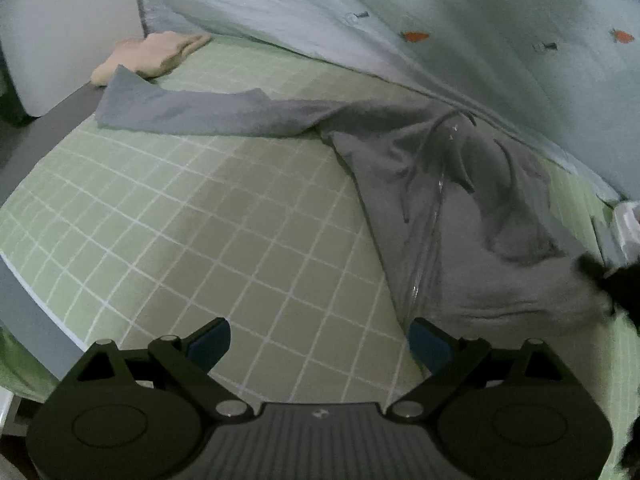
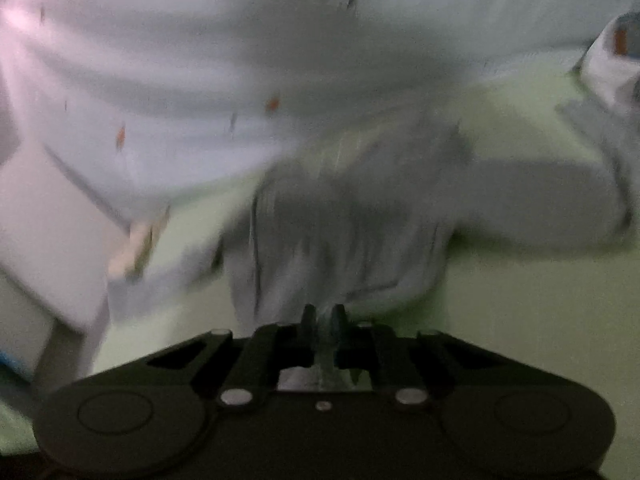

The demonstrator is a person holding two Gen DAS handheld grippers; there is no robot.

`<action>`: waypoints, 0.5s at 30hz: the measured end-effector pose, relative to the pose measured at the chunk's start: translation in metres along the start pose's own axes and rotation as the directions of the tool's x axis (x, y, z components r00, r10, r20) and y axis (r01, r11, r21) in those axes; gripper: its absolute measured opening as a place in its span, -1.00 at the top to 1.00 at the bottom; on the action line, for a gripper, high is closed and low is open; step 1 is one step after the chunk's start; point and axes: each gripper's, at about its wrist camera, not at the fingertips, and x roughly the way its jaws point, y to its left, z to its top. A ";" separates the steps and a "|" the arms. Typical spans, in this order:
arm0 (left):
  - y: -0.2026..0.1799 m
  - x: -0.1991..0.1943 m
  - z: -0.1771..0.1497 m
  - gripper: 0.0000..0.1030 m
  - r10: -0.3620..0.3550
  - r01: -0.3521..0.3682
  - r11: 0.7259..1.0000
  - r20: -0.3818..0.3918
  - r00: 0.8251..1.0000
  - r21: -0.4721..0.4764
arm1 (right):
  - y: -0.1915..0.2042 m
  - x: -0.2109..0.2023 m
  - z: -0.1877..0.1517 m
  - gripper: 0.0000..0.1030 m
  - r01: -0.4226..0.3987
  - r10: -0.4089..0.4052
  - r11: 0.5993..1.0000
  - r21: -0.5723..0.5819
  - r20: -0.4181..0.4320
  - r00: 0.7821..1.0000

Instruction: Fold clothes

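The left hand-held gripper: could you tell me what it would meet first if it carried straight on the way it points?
Probably the green checked sheet: the left hand-held gripper, jaws open, aims over bare sheet, with the grey jacket just right of that line. Depth is uncertain.

In the left wrist view, bare green checked sheet (image 1: 192,216) runs from the open left gripper (image 1: 320,344) toward 11 o'clock, giving free passage. At 1 o'clock the grey jacket (image 1: 460,220) covers the bed, its sleeve (image 1: 208,110) stretched across at 11. Beyond it the pale quilt (image 1: 400,12) walls off 12 to 2 o'clock. A beige cloth (image 1: 152,54) lies at 10, against the white headboard (image 1: 60,40).
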 end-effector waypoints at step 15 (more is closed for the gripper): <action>-0.030 0.034 0.018 -0.86 0.000 0.000 1.000 -0.038 0.999 0.006 | -0.066 0.032 0.033 -0.46 0.117 -0.118 0.993 -0.012 -0.082 0.990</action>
